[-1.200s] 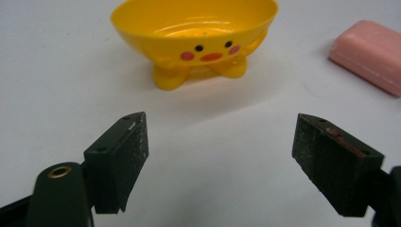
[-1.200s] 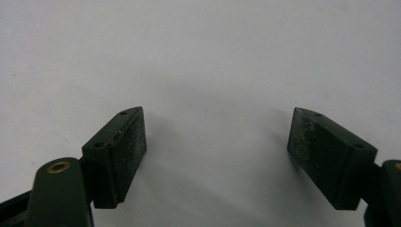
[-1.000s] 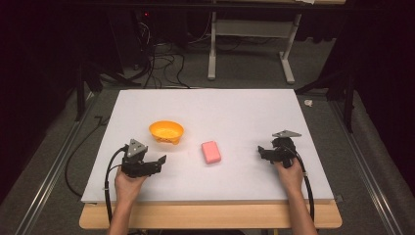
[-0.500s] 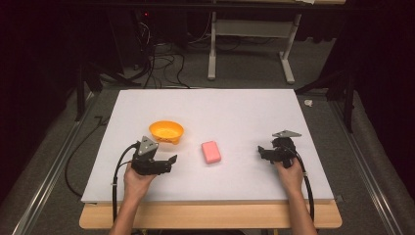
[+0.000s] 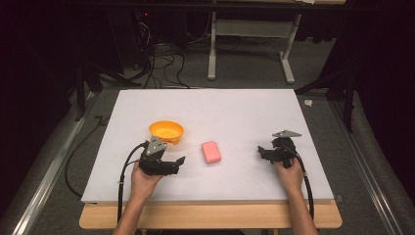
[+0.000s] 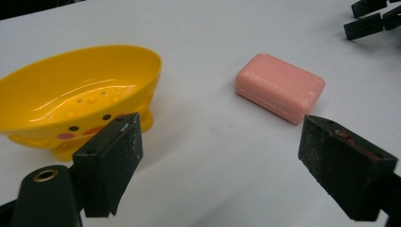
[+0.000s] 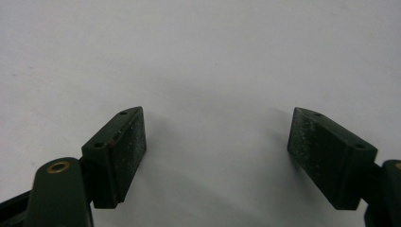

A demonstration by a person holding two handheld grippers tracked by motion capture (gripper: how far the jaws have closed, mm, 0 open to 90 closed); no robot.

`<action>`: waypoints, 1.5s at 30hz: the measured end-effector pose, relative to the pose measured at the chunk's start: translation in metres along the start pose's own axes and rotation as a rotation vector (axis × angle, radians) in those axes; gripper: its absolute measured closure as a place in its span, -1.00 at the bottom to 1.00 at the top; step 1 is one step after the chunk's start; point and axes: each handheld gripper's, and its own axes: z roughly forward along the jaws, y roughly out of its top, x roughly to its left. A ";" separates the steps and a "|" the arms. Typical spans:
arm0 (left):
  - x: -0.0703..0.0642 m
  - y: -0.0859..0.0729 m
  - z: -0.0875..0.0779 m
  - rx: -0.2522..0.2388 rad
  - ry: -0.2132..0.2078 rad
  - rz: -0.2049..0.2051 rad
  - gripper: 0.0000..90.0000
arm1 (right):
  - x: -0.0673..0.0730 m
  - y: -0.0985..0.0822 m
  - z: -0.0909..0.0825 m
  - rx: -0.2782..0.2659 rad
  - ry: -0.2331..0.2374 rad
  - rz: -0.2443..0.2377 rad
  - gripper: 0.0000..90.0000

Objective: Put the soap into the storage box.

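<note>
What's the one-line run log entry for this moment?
left gripper: open, jaws just opening, empty, aimed toward pink soap | right gripper: open, empty | soap: flat on white table | yellow dish: empty, beside soap

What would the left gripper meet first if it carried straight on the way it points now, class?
Probably the pink soap bar. The left gripper, jaws open after just opening with nothing between them, points across the white table between the yellow dish and the soap, which lies nearer its line. Depth is uncertain.

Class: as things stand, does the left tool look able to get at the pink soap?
Probably yes: the left tool is open, and bare table lies between it and the soap.
</note>
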 end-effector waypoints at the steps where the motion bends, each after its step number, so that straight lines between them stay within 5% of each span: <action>1: -0.001 0.001 0.001 0.010 -0.005 0.012 -0.66 | 0.000 0.000 0.000 0.000 -0.001 -0.002 -0.54; 13: -0.018 0.012 0.017 0.052 -0.018 0.078 -0.67 | 0.000 0.000 0.000 -0.002 -0.003 0.004 -0.54; 25: -0.030 0.033 0.043 0.066 -0.094 0.104 -0.68 | 0.000 0.000 0.000 -0.002 -0.003 0.005 -0.54; 38: -0.031 0.035 0.073 0.109 -0.132 0.102 -0.67 | 0.000 0.000 0.000 0.001 -0.003 0.001 -0.55; 45: -0.038 0.043 0.088 0.131 -0.170 0.153 -0.79 | 0.000 0.000 0.000 -0.001 -0.004 0.004 -0.55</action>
